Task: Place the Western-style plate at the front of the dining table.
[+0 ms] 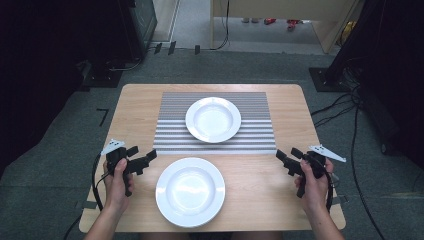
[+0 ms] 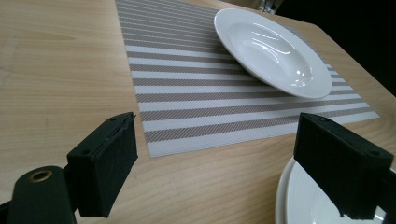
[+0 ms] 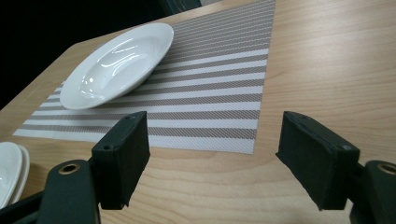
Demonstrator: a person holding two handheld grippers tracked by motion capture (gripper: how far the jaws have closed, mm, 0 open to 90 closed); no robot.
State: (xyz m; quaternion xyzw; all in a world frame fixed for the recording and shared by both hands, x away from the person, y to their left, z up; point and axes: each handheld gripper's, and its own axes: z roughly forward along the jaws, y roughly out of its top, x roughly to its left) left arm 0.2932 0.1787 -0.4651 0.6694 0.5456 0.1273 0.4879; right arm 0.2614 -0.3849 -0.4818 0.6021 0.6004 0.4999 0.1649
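Nearby, 2 open claws, near plate round, lying flat

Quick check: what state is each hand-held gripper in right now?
Left hand-held gripper: open, holding nothing.
Right hand-held gripper: open, holding nothing.

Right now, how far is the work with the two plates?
Done: one deep plate sits on the striped placemat. In hand: nothing; the left gripper and right gripper flank the near plate, jaws open and empty. Left: gripping and moving that plate.
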